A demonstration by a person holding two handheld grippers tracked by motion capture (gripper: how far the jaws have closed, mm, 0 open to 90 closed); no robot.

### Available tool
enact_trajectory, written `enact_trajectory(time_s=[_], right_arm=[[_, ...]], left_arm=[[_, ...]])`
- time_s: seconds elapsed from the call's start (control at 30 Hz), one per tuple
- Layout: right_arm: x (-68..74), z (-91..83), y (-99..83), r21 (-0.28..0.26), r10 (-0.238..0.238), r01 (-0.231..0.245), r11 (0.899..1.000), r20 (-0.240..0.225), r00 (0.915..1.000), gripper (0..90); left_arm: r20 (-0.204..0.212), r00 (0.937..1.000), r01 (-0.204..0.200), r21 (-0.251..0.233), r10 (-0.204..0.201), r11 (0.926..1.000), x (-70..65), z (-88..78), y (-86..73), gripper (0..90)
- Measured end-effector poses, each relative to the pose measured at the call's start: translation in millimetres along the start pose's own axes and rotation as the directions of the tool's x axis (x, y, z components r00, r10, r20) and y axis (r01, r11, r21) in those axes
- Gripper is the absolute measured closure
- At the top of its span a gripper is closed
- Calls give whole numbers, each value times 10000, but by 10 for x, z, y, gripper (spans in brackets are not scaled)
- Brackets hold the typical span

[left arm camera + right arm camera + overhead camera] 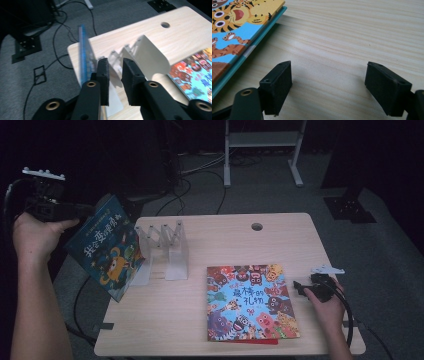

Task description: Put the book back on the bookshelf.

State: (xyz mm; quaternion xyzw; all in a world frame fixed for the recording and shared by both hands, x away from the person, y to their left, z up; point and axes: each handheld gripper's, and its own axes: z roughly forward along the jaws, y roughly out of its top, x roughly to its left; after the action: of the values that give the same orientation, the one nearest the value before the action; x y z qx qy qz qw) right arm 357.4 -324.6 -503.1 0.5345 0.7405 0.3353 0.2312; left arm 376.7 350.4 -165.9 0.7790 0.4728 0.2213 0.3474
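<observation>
Just left of left claw [115, 65]: upright book [83, 53].

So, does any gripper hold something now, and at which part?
Nothing is held. The left gripper has narrow, empty jaws, apart from the blue book leaning at the rack. The right gripper is open over bare table.

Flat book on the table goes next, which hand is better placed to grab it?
Right. The right tongs rest open on the table, beside the flat book at its right edge. The left tongs are raised off the table's left side, by the blue book leaning at the rack.
</observation>
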Motion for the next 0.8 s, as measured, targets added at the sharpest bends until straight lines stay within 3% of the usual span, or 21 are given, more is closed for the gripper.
enact_trajectory(time_s=[0.1, 0.2, 0.43, 0.63, 0.8], right_arm=[[0, 0, 0, -1, -1, 1, 10000, -1, 10000, 209], [0, 0, 0, -2, -3, 3, 10000, -2, 10000, 208], [3, 0, 0, 5, -23, 23, 10000, -38, 10000, 209], [2, 0, 0, 1, -25, 25, 10000, -44, 10000, 208], [-9, 2, 1, -2, -120, 120, 9999, -134, 9998, 207]], left_arm=[[315, 9995, -23, 53, 21, 10000, -71, 53, 0, 737], [497, 9980, -388, 2, 388, 9992, -130, 104, -9, 702], [522, 9982, -341, 604, 310, 9976, -228, 214, -37, 618], [950, 9948, -462, 962, 371, 9943, -334, 387, -147, 590], [1182, 9901, -896, 1113, 763, 9897, -467, 501, -237, 586]])
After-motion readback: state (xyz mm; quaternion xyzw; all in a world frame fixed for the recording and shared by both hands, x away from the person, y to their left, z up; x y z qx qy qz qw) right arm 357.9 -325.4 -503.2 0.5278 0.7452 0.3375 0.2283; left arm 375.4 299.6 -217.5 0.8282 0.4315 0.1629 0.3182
